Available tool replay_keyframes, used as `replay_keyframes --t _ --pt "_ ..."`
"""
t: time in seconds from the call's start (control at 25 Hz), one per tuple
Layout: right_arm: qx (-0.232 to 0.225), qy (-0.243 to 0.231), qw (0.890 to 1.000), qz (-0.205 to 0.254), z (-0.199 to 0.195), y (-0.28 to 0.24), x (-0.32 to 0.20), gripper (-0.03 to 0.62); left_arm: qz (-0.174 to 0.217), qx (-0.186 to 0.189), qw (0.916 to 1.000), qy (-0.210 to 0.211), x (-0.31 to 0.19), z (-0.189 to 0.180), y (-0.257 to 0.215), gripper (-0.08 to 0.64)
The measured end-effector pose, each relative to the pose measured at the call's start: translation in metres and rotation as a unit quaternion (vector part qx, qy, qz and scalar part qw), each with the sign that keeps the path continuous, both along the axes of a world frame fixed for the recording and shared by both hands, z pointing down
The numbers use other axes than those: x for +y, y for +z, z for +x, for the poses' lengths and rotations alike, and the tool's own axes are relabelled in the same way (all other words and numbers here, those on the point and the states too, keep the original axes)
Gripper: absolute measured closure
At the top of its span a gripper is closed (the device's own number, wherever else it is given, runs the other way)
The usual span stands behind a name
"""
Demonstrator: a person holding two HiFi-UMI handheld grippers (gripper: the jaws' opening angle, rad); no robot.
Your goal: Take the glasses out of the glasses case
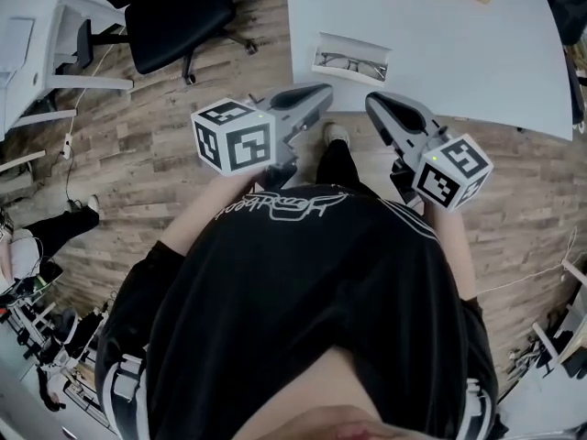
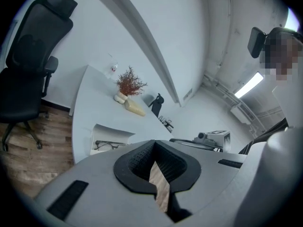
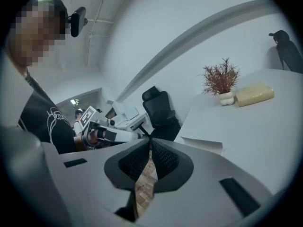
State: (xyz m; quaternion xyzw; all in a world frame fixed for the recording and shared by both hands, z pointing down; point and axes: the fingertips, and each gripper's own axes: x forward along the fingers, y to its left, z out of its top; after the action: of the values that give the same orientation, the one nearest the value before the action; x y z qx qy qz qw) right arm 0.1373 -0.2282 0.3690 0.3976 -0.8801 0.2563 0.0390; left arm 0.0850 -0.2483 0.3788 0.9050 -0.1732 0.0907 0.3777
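**Both tongs closed and held at the waist, glasses in the open case ahead**

In the head view the person, in a black shirt [image 1: 303,273], holds both arms bent and tucked in at the sides, with the tools just in front of the body. The left tongs [image 1: 316,90] and right tongs [image 1: 376,102] point forward and slightly inward, their tips near each other at the near edge of the white worktop [image 1: 459,44]. Each carries its marker cube at the rear, the left cube [image 1: 234,136] and the right cube [image 1: 451,170] close to the torso.

In the left gripper view the left tongs [image 2: 155,161] have their pads drawn together, with only a thin slit of wood floor [image 2: 28,160] showing between them and nothing gripped. The right tongs [image 3: 149,155] are likewise closed and empty.

The glasses case [image 1: 353,60] lies open on the worktop by its near edge, just ahead of the two tips and apart from both. The glasses [image 1: 348,63] lie inside it, dark-framed and folded flat.

Farther along the worktop stand a reddish plant [image 2: 129,83] in a pale pot, a yellowish block [image 2: 135,108] beside it and a black bird figure [image 2: 156,103]. A black office chair [image 1: 174,16] stands on the floor to the left.
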Motion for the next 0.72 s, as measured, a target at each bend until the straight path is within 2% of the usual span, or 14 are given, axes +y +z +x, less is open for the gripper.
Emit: replay_keyframes --t 0.28,0.48,0.72 --pt "0.027 -0.013 0.999 -0.017 0.007 0.021 -0.027 0.581 -0.028 -0.002 0.9995 -0.011 -0.02 0.007 0.022 0.554" --pt "0.026 -0.022 0.998 -0.043 0.007 0.046 -0.042 0.58 -0.041 -0.009 0.9989 -0.023 -0.03 0.004 0.035 0.554" --pt "0.085 -0.038 0.995 -0.04 0.006 0.067 -0.06 0.58 -0.051 -0.014 0.9979 -0.038 -0.043 -0.003 0.047 0.554"
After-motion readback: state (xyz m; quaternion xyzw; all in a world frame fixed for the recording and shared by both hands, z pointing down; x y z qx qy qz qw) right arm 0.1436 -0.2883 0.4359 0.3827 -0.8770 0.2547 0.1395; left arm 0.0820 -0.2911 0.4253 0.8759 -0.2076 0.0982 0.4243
